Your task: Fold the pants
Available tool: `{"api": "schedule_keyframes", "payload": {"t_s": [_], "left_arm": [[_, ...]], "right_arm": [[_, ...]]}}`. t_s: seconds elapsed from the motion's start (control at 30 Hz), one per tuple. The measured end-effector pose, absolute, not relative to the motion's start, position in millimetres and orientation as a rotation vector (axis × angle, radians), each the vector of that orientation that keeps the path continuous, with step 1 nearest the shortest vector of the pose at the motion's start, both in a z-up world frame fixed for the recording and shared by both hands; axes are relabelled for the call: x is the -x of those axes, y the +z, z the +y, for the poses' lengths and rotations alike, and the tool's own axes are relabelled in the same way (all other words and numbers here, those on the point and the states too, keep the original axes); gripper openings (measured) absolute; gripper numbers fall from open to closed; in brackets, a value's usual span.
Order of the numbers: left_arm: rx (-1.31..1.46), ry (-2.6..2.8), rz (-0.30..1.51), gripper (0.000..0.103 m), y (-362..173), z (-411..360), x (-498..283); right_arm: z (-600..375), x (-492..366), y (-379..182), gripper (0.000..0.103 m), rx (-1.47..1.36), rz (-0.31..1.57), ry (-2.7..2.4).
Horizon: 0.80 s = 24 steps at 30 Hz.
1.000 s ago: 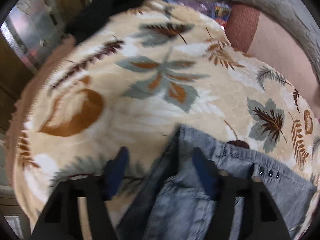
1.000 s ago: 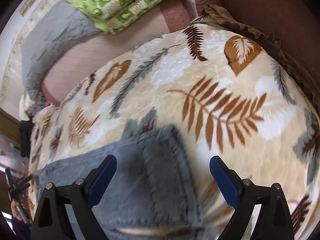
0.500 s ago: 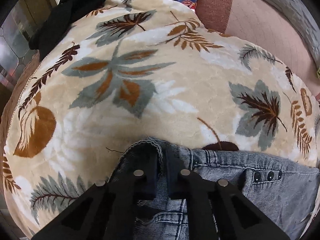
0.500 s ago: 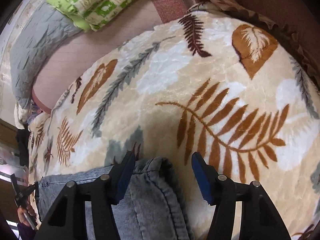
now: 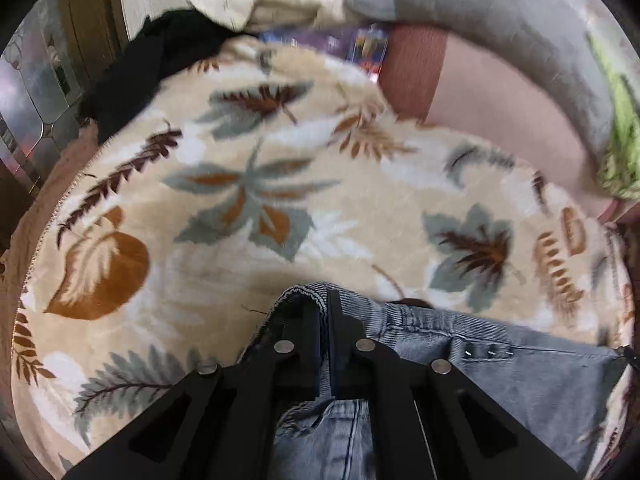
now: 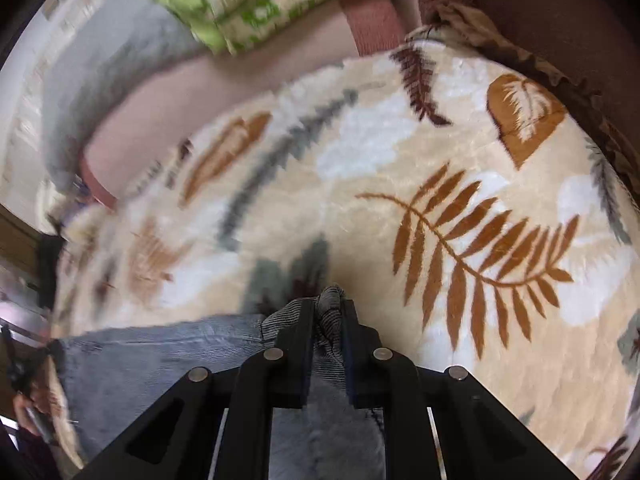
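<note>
Two corners of the pants [image 5: 500, 364] are pinched: my left gripper [image 5: 325, 308] is clenched on the waistband, my right gripper [image 6: 327, 308] closing on a bunched edge. They lie at six o'clock on the leaf-print blanket [image 5: 280, 160]; I judge no fold made. No readable writing.

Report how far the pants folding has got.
Done: both corners are gripped. The left tool is shut on the jeans at the waistband end; the right tool is closing, with a bunch of denim between its fingers. In hand: the jeans lie spread on the leaf-print blanket. Left: no fold shows yet.
</note>
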State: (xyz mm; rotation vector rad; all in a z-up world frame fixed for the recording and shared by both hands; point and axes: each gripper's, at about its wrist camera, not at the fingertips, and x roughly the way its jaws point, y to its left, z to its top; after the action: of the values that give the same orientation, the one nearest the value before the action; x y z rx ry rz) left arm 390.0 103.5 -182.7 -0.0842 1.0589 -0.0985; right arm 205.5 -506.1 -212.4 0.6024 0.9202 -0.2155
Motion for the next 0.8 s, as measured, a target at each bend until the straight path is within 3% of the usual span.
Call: {"api": "schedule_keyframes", "payload": {"t_s": [0.3, 0.47, 0.63, 0.8], "left_arm": [[0.126, -0.215, 0.912, 0.003, -107.2, 131.9, -298.2], [0.151, -0.241, 0.856, 0.003, -92.4, 167.8, -220.3], [0.201, -0.215, 0.883, 0.003, -116.6, 213.4, -152.1], [0.259, -0.162, 1.029, 0.003, -184.7, 241.6, -106.1]], "right_arm": [[-484.3, -108.7, -153.8, 0.013, -0.636, 0.791, -0.153], [-468.8, -38.1, -145.8, 0.013, -0.643, 0.781, -0.122], [-454.9, 23.4, -172.1, 0.013, -0.659, 0.832, -0.102], [-440.4, 64.6, -222.5, 0.013, -0.686, 0.963, -0.056]]}}
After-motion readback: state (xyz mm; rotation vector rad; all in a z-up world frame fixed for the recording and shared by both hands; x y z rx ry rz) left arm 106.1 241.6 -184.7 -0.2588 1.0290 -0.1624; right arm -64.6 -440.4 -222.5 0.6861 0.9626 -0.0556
